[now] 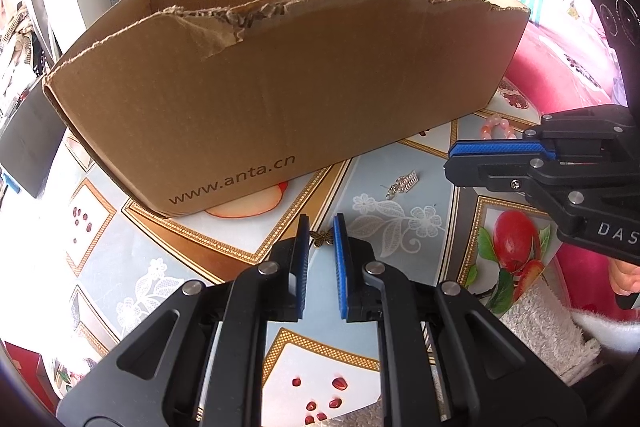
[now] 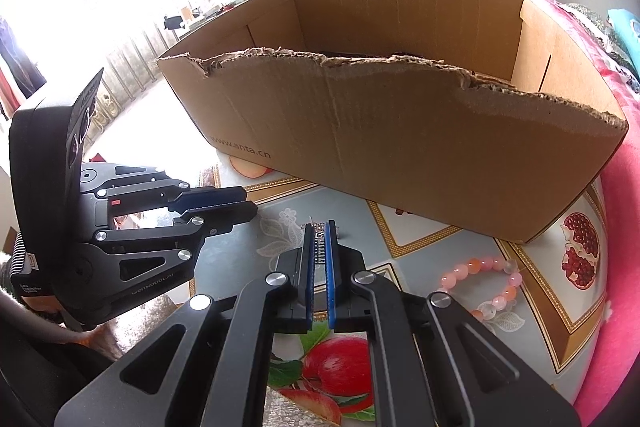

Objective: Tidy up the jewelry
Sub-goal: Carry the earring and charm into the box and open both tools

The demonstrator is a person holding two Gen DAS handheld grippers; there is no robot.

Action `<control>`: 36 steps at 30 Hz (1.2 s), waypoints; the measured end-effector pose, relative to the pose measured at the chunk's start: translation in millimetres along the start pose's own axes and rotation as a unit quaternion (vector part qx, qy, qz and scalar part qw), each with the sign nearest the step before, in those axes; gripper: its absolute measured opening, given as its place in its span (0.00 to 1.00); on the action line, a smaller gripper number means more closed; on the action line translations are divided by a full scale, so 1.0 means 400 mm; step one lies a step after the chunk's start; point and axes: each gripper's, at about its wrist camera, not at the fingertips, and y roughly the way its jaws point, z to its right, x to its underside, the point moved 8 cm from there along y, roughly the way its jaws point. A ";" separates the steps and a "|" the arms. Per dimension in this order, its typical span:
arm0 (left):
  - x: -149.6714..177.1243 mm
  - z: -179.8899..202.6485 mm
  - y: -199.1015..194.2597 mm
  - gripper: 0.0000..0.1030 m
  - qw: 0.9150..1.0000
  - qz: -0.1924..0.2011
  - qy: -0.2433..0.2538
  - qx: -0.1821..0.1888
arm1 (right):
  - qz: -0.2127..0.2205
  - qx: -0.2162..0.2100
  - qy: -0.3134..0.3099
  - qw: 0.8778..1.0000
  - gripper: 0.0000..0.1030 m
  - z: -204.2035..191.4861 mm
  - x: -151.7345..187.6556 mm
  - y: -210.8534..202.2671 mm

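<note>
The left gripper point(image 1: 321, 239) pinches a small bronze charm point(image 1: 322, 238); the right gripper point(image 2: 319, 243), jaws pressed together, grips a silver earring point(image 2: 319, 231). Behind stands a torn cardboard box point(image 2: 400, 147), contents hidden; a pink bead bracelet point(image 2: 486, 285) lies on the surface point(image 1: 360, 179).

The cardboard box point(image 1: 280, 87) is walling off the far side of the worktop point(image 1: 360, 183), its torn near wall standing lower than the back wall, so the way in is lying over that ragged edge. In front of the box a strip of patterned worktop is lying free. The two hand-held grippers are crowding this strip, the right hand-held gripper point(image 1: 450, 161) reaching in sideways near the left hand-held gripper point(image 1: 321, 223). A bead bracelet point(image 2: 486, 281) and pink bedding point(image 2: 624, 267) are bounding the right side.
</note>
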 end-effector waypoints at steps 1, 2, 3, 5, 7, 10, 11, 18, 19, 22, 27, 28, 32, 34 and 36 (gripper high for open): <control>-0.001 0.000 -0.001 0.10 1.000 0.001 0.000 -0.001 | 0.001 0.000 0.000 1.000 0.05 -0.001 0.000 -0.002; -0.001 0.000 -0.002 0.10 1.000 0.001 0.000 -0.001 | 0.002 0.000 -0.001 1.000 0.05 -0.001 0.000 -0.005; -0.001 0.000 -0.004 0.10 1.000 0.001 0.000 -0.001 | 0.003 0.000 0.000 1.000 0.05 -0.001 0.000 -0.008; 0.000 0.000 -0.007 0.10 1.000 0.002 0.000 -0.002 | 0.005 0.000 0.000 1.000 0.05 0.000 0.000 -0.011; 0.000 0.000 -0.010 0.10 1.000 0.004 0.000 -0.002 | 0.007 0.000 0.000 1.000 0.05 -0.001 -0.001 -0.016; 0.001 0.002 -0.018 0.10 1.000 0.006 0.001 -0.003 | 0.010 -0.001 0.001 1.000 0.05 -0.003 -0.004 -0.022; 0.001 0.004 -0.020 0.10 1.000 0.007 0.001 -0.004 | 0.011 -0.001 0.000 1.000 0.05 -0.004 -0.005 -0.025; -0.001 0.008 -0.043 0.11 1.000 0.016 0.004 -0.007 | 0.023 0.000 -0.002 1.000 0.05 -0.007 -0.008 -0.058; -0.003 0.010 -0.047 0.10 1.000 0.019 0.005 -0.007 | 0.026 0.000 -0.001 1.000 0.05 -0.008 -0.010 -0.065; -0.011 0.015 -0.070 0.11 0.999 0.031 0.005 -0.005 | 0.035 -0.002 0.000 0.999 0.05 -0.010 -0.017 -0.085; -0.052 0.015 -0.159 0.11 0.997 0.073 0.004 0.016 | 0.065 -0.007 0.004 0.998 0.05 -0.008 -0.058 -0.143; -0.062 0.015 -0.178 0.11 0.996 0.082 0.005 0.022 | 0.073 -0.007 0.007 0.997 0.05 -0.005 -0.073 -0.158; -0.131 0.014 -0.269 0.11 0.991 0.125 0.018 0.049 | 0.115 -0.021 0.028 0.993 0.05 0.015 -0.142 -0.217; -0.172 0.015 -0.295 0.11 0.988 0.137 0.025 0.064 | 0.133 -0.020 0.034 0.990 0.05 0.031 -0.179 -0.241; -0.216 0.010 -0.303 0.11 0.986 0.140 0.020 0.089 | 0.140 -0.016 0.038 0.989 0.05 0.052 -0.211 -0.251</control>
